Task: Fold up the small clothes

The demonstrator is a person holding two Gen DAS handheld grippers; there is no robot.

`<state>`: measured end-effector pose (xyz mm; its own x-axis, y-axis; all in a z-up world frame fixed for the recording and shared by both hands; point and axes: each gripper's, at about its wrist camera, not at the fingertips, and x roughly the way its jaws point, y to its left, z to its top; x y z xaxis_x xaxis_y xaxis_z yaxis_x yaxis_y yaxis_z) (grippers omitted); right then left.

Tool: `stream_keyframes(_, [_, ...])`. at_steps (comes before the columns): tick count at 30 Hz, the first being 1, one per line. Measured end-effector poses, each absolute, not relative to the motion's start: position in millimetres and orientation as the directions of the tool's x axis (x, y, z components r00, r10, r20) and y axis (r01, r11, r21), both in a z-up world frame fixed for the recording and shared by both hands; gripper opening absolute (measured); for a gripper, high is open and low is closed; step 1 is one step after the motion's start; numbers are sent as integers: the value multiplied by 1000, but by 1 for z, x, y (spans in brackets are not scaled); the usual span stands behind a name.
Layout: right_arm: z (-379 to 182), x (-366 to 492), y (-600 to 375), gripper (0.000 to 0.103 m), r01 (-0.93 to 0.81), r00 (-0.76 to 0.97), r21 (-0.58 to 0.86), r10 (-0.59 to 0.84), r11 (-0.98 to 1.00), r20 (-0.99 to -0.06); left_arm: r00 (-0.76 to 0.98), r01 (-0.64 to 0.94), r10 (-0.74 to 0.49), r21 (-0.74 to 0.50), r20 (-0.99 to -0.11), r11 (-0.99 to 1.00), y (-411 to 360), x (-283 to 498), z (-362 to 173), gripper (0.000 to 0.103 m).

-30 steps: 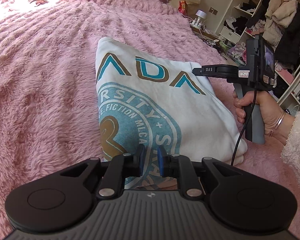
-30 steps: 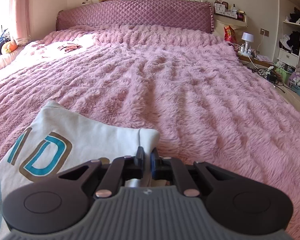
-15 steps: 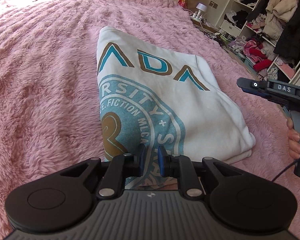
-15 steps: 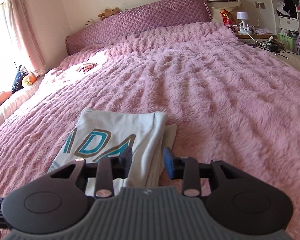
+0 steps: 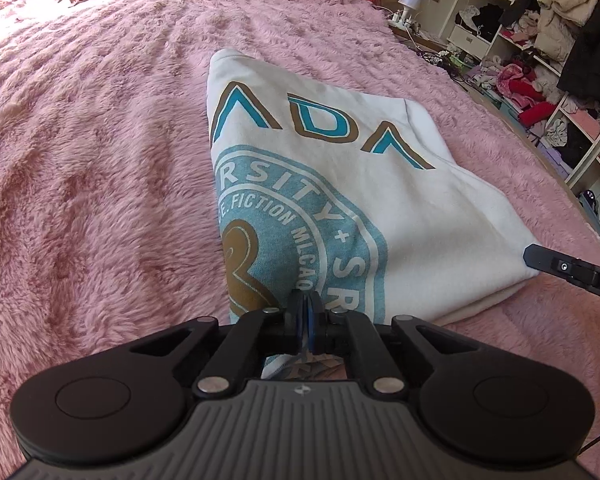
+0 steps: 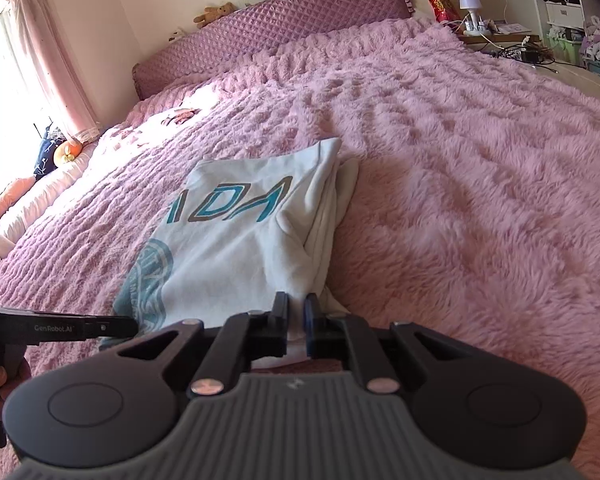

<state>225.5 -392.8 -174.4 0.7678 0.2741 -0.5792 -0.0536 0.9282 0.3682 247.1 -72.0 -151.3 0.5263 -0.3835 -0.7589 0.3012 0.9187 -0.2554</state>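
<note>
A folded white T-shirt with teal and brown lettering and a round teal print lies on the fluffy pink bedspread. My left gripper is at the shirt's near edge, over the round print. Its jaws are closing, pads together on the cloth. In the right wrist view the same shirt shows stacked layers along its right side. My right gripper is closing on the near right corner, with white fabric pinched between its fingers. Each gripper's tip shows in the other view: the right gripper and the left gripper.
The bed runs far ahead to a quilted purple headboard. A bedside table with a lamp and cables stands at the right. Open shelves crammed with clothes line the right wall. Cushions lie under the window at the left.
My right gripper left the shirt's far right corner, drew back to the near right corner, opened on the way and has closed on the cloth. My left gripper's small gap has closed.
</note>
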Motion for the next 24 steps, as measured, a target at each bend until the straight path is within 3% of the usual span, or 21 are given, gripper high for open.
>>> stream_keyframes(7, [-203,225,-395,3,31,723,375,238,927,-648,481,278,-418,-318,-771,907,-61,254,-162,6])
stream_keyframes(8, [-204,225,-397,7,44,724,394,243,918,-646,478,276,-422,-324,-770,905,-60,254,-162,6])
stream_keyframes(9, [-202,226,-398,20,59,727,402,236,914,-644,476,278,-425,-327,-770,903,-59,254,-161,6])
stream_keyframes(10, [-198,224,-400,23,66,740,406,228,911,-632,474,280,-426,-327,-770,903,-59,255,-160,6])
stream_keyframes(13, [-183,220,-400,30,27,774,388,226,921,-592,470,295,-424,-315,-774,902,-61,255,-157,6])
stream_keyframes(16, [-181,228,-397,32,4,764,344,219,939,-607,474,301,-418,-303,-775,904,-63,254,-157,7])
stream_keyframes(18, [-185,232,-397,0,-10,751,369,251,929,-611,477,299,-418,-305,-773,904,-63,253,-158,6])
stream_keyframes(24, [-171,218,-391,0,-38,762,370,266,928,-591,467,307,-422,-304,-777,902,-60,253,-155,6])
